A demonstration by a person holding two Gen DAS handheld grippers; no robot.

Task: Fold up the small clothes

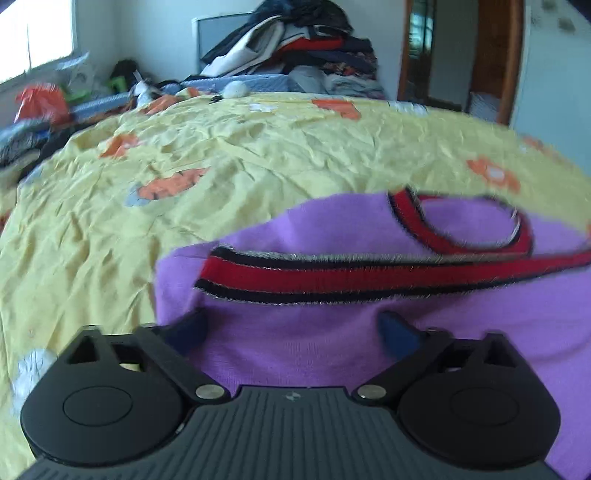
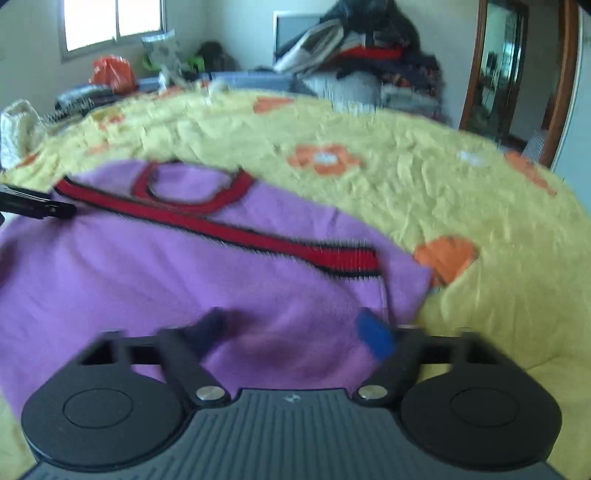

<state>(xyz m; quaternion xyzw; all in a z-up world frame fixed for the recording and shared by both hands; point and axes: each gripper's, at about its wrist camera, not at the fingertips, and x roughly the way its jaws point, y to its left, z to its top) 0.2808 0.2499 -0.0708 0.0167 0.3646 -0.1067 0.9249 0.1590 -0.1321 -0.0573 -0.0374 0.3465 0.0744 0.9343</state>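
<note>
A small purple knit garment (image 1: 480, 325) with red-and-black striped trim (image 1: 369, 273) lies on the yellow flowered bedsheet (image 1: 110, 229). Its round neckline (image 1: 469, 225) faces away from me. My left gripper (image 1: 295, 326) hovers low over the garment's left part, open, with its blue pads (image 1: 400, 336) spread wide and only cloth below. In the right wrist view the same garment (image 2: 147, 266) fills the lower left. My right gripper (image 2: 293, 330) is open over its right edge, near the end of the trim (image 2: 351, 260). A black tip of the left gripper (image 2: 37, 205) shows at the left edge.
A tall pile of mixed clothes (image 1: 295, 48) sits at the far end of the bed. An orange bag (image 1: 40, 99) and clutter lie at the far left under a window (image 2: 110, 22). A wooden-framed mirror door (image 2: 498, 74) stands at the right. The sheet (image 2: 480, 206) is bare around the garment.
</note>
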